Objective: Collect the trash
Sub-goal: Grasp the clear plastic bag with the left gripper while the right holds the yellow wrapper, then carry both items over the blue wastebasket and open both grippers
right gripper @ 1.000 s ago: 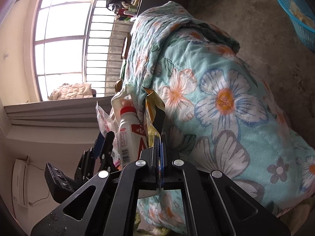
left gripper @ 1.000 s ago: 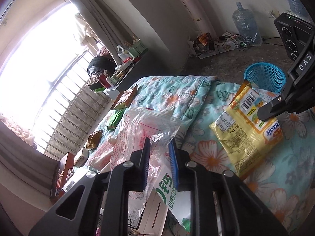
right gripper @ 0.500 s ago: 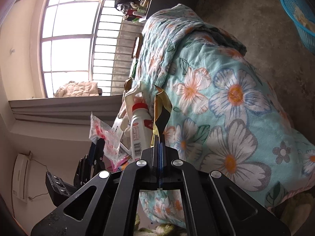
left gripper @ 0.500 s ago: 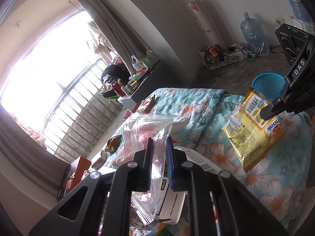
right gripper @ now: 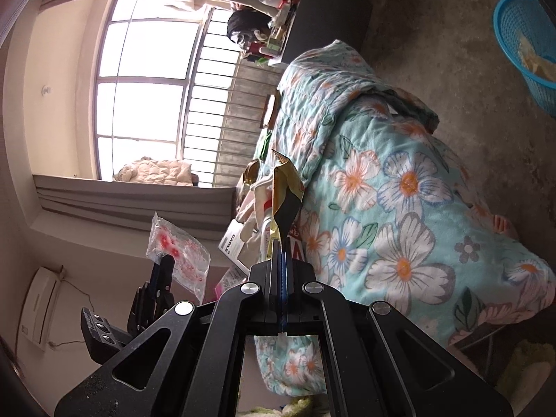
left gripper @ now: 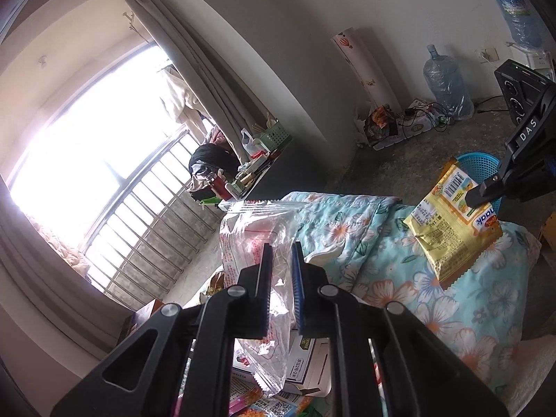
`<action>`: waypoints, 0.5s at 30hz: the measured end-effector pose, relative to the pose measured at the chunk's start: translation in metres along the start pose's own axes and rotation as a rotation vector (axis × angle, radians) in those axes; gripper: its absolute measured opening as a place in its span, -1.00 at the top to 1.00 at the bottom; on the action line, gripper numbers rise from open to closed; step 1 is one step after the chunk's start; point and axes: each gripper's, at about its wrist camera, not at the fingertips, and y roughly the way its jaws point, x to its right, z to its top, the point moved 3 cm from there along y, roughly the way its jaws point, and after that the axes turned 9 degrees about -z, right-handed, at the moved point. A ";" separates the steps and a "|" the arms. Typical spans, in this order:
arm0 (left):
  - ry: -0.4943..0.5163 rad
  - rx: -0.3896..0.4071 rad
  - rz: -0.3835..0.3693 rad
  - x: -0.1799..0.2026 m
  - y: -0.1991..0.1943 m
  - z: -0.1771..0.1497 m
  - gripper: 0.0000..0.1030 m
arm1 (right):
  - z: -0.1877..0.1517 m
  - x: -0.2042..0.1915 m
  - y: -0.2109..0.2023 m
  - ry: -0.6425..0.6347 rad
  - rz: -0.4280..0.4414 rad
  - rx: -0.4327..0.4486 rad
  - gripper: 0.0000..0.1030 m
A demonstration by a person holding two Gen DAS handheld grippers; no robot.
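My left gripper (left gripper: 280,253) is shut on a clear plastic wrapper with red print (left gripper: 255,229) and holds it in the air above the bed; it also shows in the right wrist view (right gripper: 179,255). My right gripper (right gripper: 280,243) is shut on a yellow snack packet (right gripper: 285,196), seen edge-on; in the left wrist view the packet (left gripper: 451,229) hangs from the right gripper (left gripper: 481,196) above the floral quilt (left gripper: 399,264). A blue plastic basket (right gripper: 521,41) stands on the floor beyond the bed, also visible in the left wrist view (left gripper: 477,163).
Boxes, packets and a white bottle lie on the bed below the left gripper (left gripper: 309,365). A dark side table with clutter (left gripper: 274,170) stands by the barred window. A water jug (left gripper: 444,83), cables and a rolled poster (left gripper: 361,66) are by the far wall.
Both grippers have risen from the bed with their items. The clear wrapper has come up off the pile, and the left jaws have closed tighter on it. The yellow packet hangs higher.
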 end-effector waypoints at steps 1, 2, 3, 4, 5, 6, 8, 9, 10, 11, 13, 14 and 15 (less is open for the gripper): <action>-0.008 0.009 -0.006 -0.001 -0.002 0.004 0.79 | 0.000 0.000 -0.003 0.000 0.006 0.006 1.00; -0.014 0.017 -0.011 -0.002 -0.005 0.007 0.79 | 0.000 0.000 -0.007 -0.001 0.013 0.014 1.00; -0.017 0.025 -0.014 -0.003 -0.007 0.011 0.80 | 0.001 0.001 -0.010 -0.001 0.020 0.021 1.00; -0.021 0.034 -0.017 -0.003 -0.009 0.015 0.80 | 0.001 0.001 -0.014 -0.001 0.027 0.029 1.00; -0.026 0.043 -0.023 -0.004 -0.011 0.019 0.80 | 0.002 0.001 -0.017 -0.001 0.034 0.037 1.00; -0.032 0.052 -0.032 -0.004 -0.013 0.024 0.80 | 0.003 0.002 -0.020 -0.001 0.040 0.044 1.00; -0.044 0.070 -0.052 -0.005 -0.015 0.033 0.80 | 0.004 0.004 -0.028 -0.001 0.051 0.058 1.00; -0.048 0.080 -0.062 -0.004 -0.016 0.038 0.80 | 0.005 0.005 -0.031 0.000 0.057 0.066 1.00; -0.052 0.089 -0.072 -0.002 -0.017 0.043 0.80 | 0.006 0.006 -0.035 0.001 0.062 0.074 1.00; -0.058 0.098 -0.085 -0.001 -0.017 0.049 0.80 | 0.007 0.007 -0.039 0.001 0.065 0.083 1.00; -0.068 0.121 -0.118 0.003 -0.017 0.060 0.80 | 0.009 0.010 -0.047 0.005 0.072 0.101 1.00; -0.074 0.131 -0.137 0.005 -0.016 0.066 0.80 | 0.011 0.012 -0.052 0.007 0.074 0.113 1.00; -0.080 0.138 -0.159 0.008 -0.015 0.072 0.80 | 0.012 0.013 -0.056 0.009 0.076 0.125 1.00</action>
